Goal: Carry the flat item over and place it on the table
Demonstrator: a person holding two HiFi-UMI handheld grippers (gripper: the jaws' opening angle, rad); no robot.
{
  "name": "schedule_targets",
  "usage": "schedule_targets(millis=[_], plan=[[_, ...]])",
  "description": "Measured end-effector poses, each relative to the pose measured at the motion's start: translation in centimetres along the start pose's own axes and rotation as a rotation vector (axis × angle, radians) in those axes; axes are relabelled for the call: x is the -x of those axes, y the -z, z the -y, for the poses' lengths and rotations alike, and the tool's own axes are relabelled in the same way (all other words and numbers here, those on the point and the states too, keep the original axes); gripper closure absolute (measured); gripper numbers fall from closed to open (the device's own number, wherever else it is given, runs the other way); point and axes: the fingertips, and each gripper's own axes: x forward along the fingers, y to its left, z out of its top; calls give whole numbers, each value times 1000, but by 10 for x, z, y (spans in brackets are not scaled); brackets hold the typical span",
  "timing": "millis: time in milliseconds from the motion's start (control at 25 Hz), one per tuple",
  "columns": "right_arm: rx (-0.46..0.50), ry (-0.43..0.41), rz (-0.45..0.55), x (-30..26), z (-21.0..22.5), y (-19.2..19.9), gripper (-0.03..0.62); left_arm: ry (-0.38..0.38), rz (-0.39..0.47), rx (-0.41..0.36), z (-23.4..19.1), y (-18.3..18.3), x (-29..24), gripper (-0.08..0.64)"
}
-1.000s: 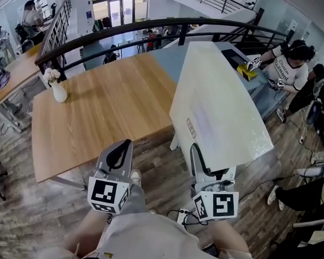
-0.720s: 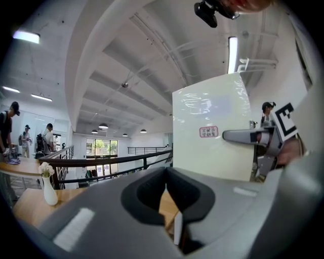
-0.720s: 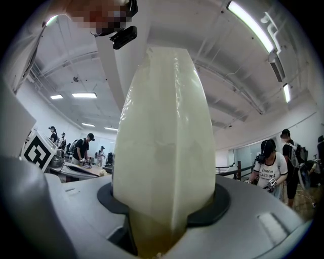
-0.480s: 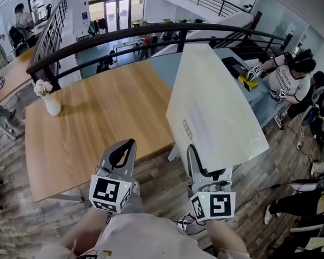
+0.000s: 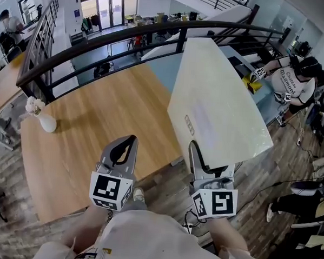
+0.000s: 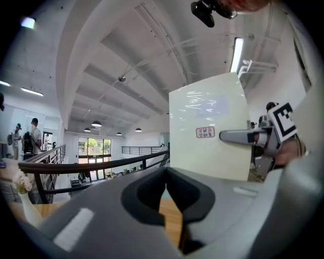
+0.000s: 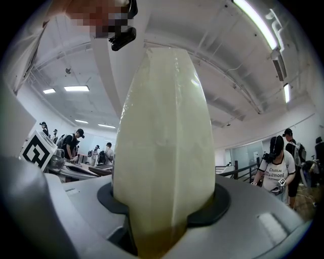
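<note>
Panel [image 5: 224, 86]: white, red-framed label [image 5: 190, 124] unreadable | right claw [image 5: 195, 151] grips its edge | left claw [image 5: 128, 142] closed, empty

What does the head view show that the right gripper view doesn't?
Head view only: the light wooden tabletop and the white vase of flowers at its far left corner. Right gripper view only: the long ceiling light strips and a group of people at desks. Both: the flat cream-white board, clamped at its near edge by the right gripper; the left gripper, holding nothing; and a person in a white T-shirt.
</note>
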Motion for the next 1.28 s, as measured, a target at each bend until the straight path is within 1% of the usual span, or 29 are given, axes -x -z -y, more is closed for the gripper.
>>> schedule_targets(millis=[280, 560, 720, 920, 1280], plan=[[6, 24, -19, -65, -14, 10, 316, 21, 1, 5, -56, 3, -38, 557], [13, 30, -29, -104, -20, 16, 318, 25, -6, 26, -83, 12, -61, 557], [16, 22, -47, -118, -18, 25, 316, 24, -9, 33, -89, 15, -69, 557], [7, 3, -69, -132, -10, 39, 318, 1, -14, 43, -93, 17, -81, 557], [-2, -25, -85, -145, 15, 54, 318, -20, -28, 46, -80, 14, -109, 557]])
